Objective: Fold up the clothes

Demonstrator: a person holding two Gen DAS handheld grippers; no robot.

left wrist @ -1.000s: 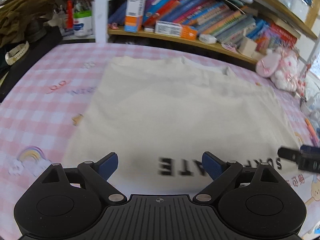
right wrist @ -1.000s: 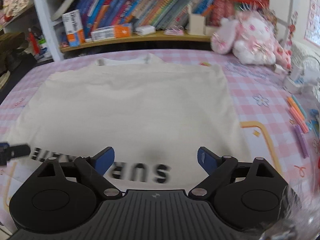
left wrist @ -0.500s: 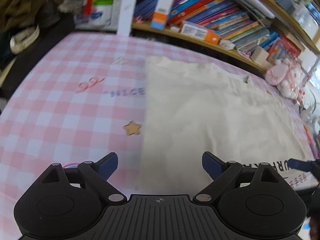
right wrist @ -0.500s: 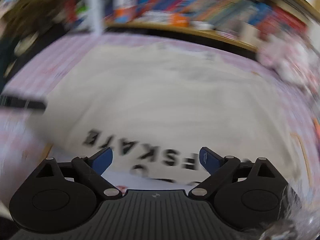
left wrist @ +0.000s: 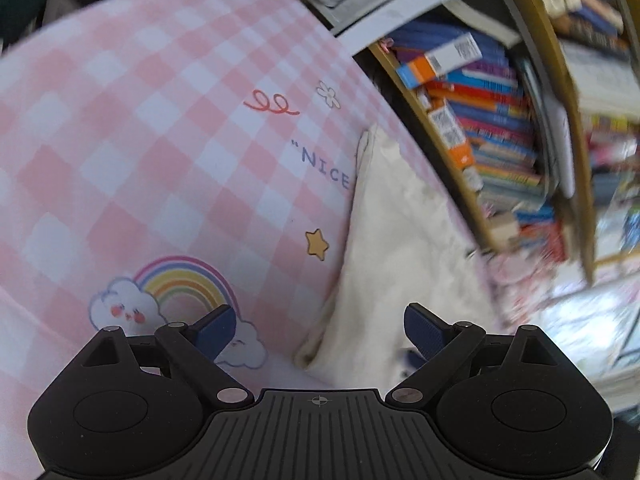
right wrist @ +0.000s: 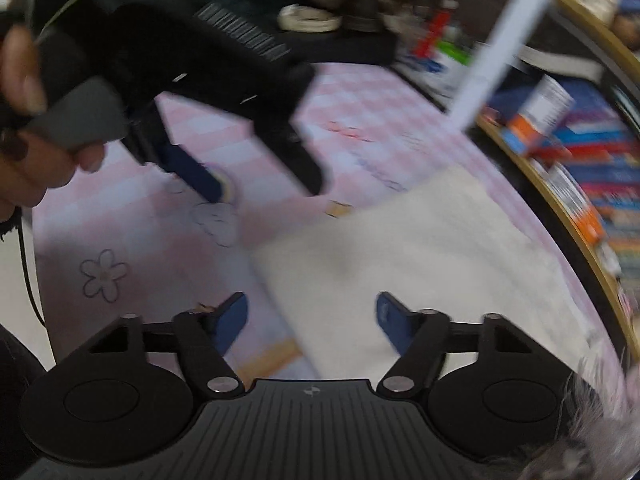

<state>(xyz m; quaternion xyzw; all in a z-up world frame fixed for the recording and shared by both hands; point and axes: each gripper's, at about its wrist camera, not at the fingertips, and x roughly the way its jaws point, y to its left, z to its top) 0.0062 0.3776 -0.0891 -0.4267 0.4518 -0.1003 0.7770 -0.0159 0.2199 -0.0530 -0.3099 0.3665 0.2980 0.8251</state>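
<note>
Fingers (left wrist: 425,330) apart above pink checked tablecloth (left wrist: 120,140); bookshelf (left wrist: 500,140) behind.

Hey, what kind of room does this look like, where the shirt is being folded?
Probably a bedroom or a child's study at home. A wooden bookshelf crammed with colourful books lines the wall, and the cream shirt lies on a pink checked cloth printed with a rainbow, a star and flowers.
</note>
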